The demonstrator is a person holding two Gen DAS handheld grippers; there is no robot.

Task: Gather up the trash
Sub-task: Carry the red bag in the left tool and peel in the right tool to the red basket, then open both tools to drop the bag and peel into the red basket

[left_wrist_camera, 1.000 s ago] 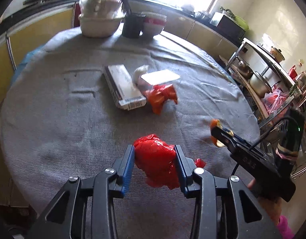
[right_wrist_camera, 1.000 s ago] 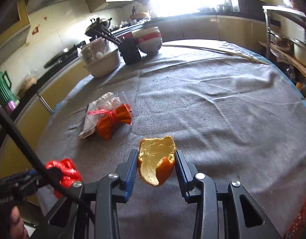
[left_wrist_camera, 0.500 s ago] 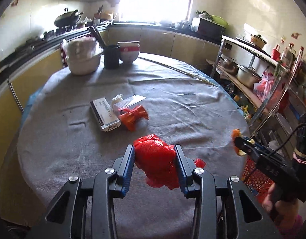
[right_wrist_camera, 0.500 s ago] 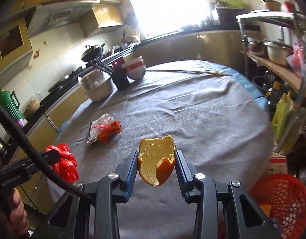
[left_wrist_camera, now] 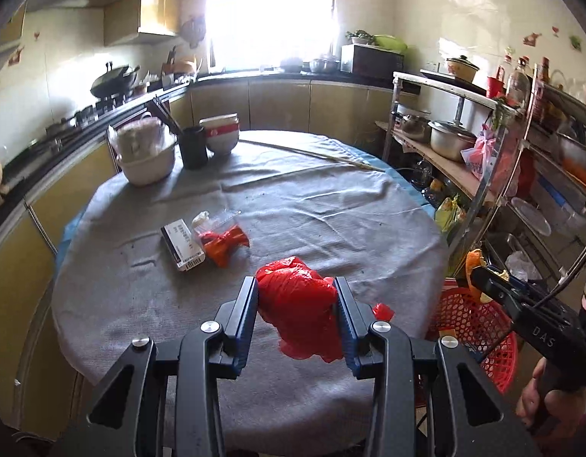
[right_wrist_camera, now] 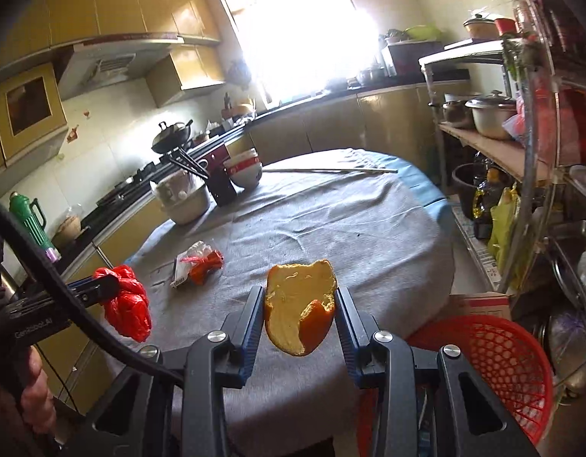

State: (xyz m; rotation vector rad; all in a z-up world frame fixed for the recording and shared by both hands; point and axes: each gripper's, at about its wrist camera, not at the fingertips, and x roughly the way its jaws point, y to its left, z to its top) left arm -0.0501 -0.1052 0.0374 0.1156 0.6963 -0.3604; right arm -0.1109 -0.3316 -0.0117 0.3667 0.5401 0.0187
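Observation:
My left gripper (left_wrist_camera: 297, 297) is shut on a crumpled red plastic bag (left_wrist_camera: 298, 304) and holds it above the near edge of the round grey-clothed table (left_wrist_camera: 331, 205). The bag also shows in the right wrist view (right_wrist_camera: 127, 304). My right gripper (right_wrist_camera: 298, 304) is shut on a piece of orange peel (right_wrist_camera: 298, 304), held off the table's near right edge above a red mesh basket (right_wrist_camera: 495, 358). The basket also shows on the floor in the left wrist view (left_wrist_camera: 472, 327). An orange wrapper (left_wrist_camera: 226, 243) and a small box (left_wrist_camera: 182, 243) lie on the table.
A white basin (left_wrist_camera: 146, 160), a black cup (left_wrist_camera: 193, 148) and stacked bowls (left_wrist_camera: 220, 137) stand at the table's far side. A metal rack (left_wrist_camera: 464, 144) with pots stands to the right. Kitchen counters run behind.
Both grippers have pulled back and up from the table with their loads. The right gripper has swung off the table's right edge, and the red basket has come into view.

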